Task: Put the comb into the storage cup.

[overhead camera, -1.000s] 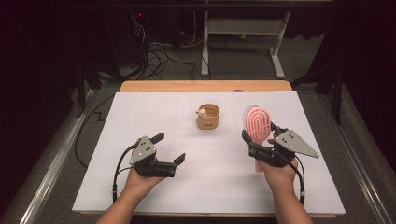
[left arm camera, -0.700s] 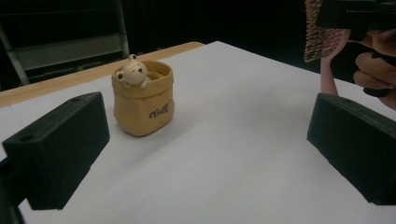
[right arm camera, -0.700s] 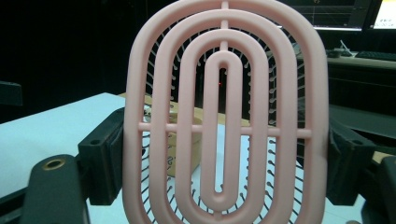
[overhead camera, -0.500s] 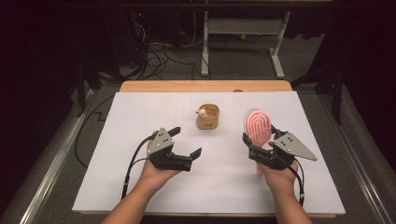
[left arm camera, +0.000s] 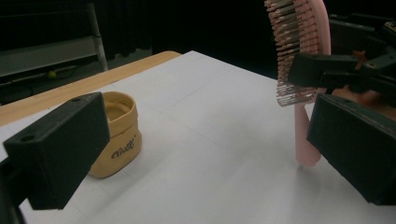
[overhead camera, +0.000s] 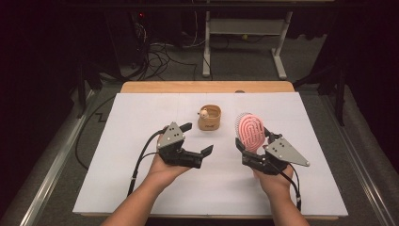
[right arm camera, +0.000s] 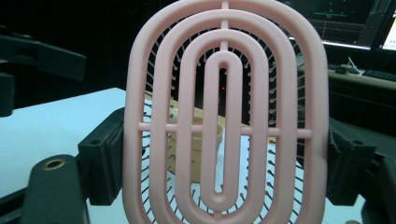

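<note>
While the right tongs (overhead camera: 250, 151) clamp the pink brush (overhead camera: 250, 132) upright, handle tip on the white surface (overhead camera: 117, 141), the left tongs (overhead camera: 197, 151) hang wide and empty, pointing across at it. A tan cup (overhead camera: 210, 118) sits just beyond, between both.

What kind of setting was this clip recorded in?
Probably a lab or recording studio, not a home: a table under a white sheet, dark surroundings, loose cables on the floor behind, and monitors glowing in the right gripper view.
</note>
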Demonstrator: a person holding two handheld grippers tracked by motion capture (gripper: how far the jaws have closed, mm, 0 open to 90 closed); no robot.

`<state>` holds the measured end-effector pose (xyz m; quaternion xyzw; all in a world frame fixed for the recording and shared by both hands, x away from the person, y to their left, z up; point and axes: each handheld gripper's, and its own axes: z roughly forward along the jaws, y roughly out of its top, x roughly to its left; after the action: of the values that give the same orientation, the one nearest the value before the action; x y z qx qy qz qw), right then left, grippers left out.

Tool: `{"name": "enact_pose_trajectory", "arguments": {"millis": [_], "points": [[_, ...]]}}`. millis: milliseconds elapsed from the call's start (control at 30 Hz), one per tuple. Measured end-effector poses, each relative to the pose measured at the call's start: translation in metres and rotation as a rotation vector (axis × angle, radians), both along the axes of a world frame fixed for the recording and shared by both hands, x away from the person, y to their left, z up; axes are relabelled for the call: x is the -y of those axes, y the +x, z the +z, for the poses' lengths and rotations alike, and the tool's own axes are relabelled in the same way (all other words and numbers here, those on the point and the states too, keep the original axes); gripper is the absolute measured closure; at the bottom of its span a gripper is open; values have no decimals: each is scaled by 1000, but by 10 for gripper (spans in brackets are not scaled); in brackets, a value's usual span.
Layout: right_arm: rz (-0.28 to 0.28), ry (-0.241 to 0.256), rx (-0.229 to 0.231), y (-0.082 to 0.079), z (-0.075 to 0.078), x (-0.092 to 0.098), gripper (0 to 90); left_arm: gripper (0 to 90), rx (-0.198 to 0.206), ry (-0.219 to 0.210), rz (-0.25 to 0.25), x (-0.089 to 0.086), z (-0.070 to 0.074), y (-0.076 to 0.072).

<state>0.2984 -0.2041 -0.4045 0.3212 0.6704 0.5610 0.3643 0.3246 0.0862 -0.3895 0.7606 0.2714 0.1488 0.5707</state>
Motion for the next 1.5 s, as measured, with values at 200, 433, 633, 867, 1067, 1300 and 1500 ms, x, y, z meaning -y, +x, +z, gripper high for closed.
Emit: {"name": "enact_pose_trajectory", "arguments": {"millis": [200, 433, 633, 867, 1067, 1300, 1500], "points": [[14, -2, 6, -2, 0, -7, 202, 1, -11, -6, -5, 3, 4, 4], [32, -2, -3, -2, -1, -12, 202, 1, -13, 2, -3, 5, 8, 6], [35, -8, 0, -3, -1, -14, 202, 1, -13, -1, -5, 4, 12, 6], [41, -22, 5, -4, -1, -19, 202, 1, -6, -4, -14, 6, 17, 6], [31, -44, 2, -4, -3, -23, 202, 1, 1, -7, -31, 12, 21, 4], [39, -47, 6, -3, -4, -26, 202, 1, 2, -9, -50, 23, 27, 4], [44, -59, 10, -4, -5, -29, 202, 1, 5, -4, -70, 34, 30, 3]]}}
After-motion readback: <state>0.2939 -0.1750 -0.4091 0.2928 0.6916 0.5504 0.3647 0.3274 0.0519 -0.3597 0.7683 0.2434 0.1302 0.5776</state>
